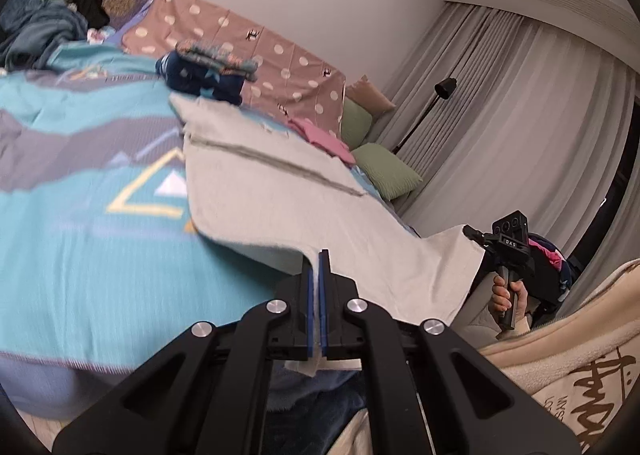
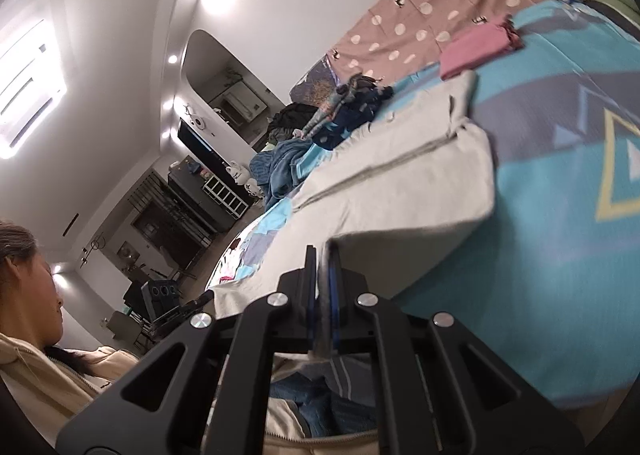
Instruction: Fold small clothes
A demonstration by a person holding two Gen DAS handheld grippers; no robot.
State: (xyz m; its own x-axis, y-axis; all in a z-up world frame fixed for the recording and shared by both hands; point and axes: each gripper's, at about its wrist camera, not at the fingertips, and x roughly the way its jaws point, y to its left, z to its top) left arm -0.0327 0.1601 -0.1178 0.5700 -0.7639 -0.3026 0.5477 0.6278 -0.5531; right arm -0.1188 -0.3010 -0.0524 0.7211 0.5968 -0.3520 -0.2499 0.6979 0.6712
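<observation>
While both tongs, left gripper point(image 1: 319, 267) and right gripper point(image 2: 322, 255), clench the grey garment's point(image 1: 272, 191) near edge, lifted off the blue bedspread point(image 1: 80, 215), the fold likely comes next: carrying that edge toward the pink cloth point(image 1: 320, 135).

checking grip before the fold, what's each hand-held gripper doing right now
Left hand-held gripper: closed on the grey garment.
Right hand-held gripper: closed on the same garment's edge.
</observation>
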